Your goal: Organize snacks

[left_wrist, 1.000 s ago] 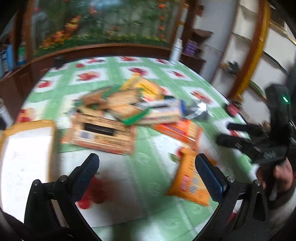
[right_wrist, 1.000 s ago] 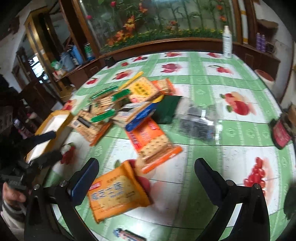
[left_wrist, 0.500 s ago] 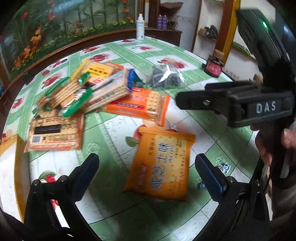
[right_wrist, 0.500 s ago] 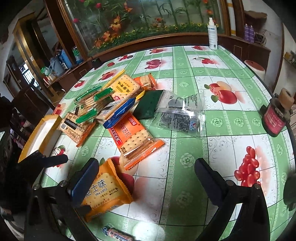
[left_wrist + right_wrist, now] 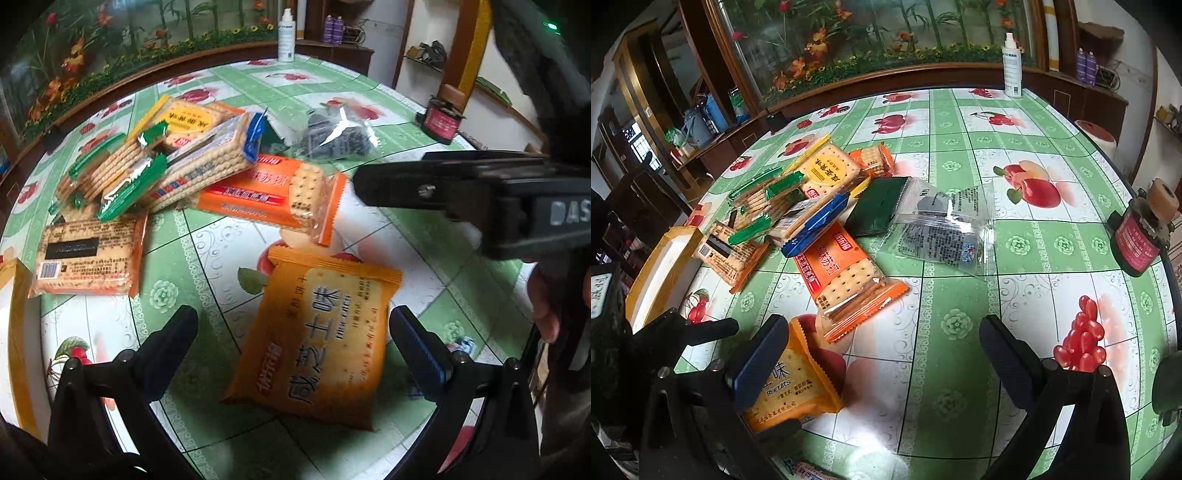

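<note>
— Since a second ago, what do we log as changed?
— Item one: our left gripper (image 5: 291, 332) has swung from the yellow tray (image 5: 657, 273) toward the orange biscuit packet (image 5: 321, 339), which now lies flat on the table (image 5: 1034, 155) between its spread jaws, not yet touched. We judge this packet the next pick.
— And the rest of the snacks?
— Item two: the heap of cracker packs (image 5: 159, 166) sits further back, unsorted; tray at the left edge.
— Poses?
— Left: low, tilted down over the packet, released. Right gripper (image 5: 886, 354): jaws wide apart, holding nothing, hovering beside the packet, a hand (image 5: 546, 295) on its handle.
</note>
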Demonstrator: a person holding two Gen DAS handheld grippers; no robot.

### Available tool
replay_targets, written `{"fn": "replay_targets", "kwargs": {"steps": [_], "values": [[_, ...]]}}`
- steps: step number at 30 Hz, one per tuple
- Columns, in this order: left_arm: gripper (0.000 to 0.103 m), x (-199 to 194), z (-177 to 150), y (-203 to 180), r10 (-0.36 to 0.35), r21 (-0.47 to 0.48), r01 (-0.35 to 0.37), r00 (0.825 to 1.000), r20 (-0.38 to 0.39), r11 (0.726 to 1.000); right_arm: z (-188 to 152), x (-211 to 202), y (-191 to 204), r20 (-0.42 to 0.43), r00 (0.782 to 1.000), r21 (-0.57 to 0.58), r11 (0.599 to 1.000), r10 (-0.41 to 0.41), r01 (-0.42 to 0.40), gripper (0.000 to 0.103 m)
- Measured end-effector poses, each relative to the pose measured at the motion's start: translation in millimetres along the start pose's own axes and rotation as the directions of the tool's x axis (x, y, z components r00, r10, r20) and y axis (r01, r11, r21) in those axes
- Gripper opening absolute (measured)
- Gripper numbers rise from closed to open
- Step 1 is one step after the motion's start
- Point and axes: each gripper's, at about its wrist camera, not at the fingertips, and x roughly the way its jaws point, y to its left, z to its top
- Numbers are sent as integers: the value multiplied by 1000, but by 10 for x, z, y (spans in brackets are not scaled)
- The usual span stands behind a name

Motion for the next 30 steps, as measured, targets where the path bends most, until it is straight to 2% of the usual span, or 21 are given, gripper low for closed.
{"fn": "replay_targets", "kwargs": {"steps": [6, 11, 14, 16, 18, 20, 25, 30], "values": [[103, 39, 21, -18, -2, 23, 2, 1000, -13, 1000, 6, -3, -55, -2, 1000, 14, 1000, -3, 3, 103], [103, 90, 32, -13, -40, 35, 42, 998, -50, 999, 20, 5, -78, -1, 1000, 17, 1000, -3, 3, 103], [103, 87, 17, -55, -40, 65, 43, 998, -51, 997, 26, 25, -85, -5, 1000, 19, 1000, -2, 2, 103], [97, 88, 9, -31, -37, 60, 40, 998, -51, 997, 34, 40, -84, -9, 1000, 15, 1000, -3, 3, 103], [80, 56, 10, 30, -31, 44, 32, 999, -38, 999, 57, 48, -61, -8, 1000, 2, 1000, 1, -1, 103], [71, 3, 2, 112, -21, 23, 21, 999, -28, 1000, 90, 56, -10, -3, 1000, -33, 999, 1, -1, 103], [71, -109, -106, 450, 16, -87, -17, 1000, -18, 996, 175, 192, 171, -13, 1000, -181, 983, 3, -6, 103], [71, -262, -199, 593, 61, -121, -60, 998, 7, 991, 286, 455, 326, -64, 998, -319, 947, 13, -33, 102]]}}
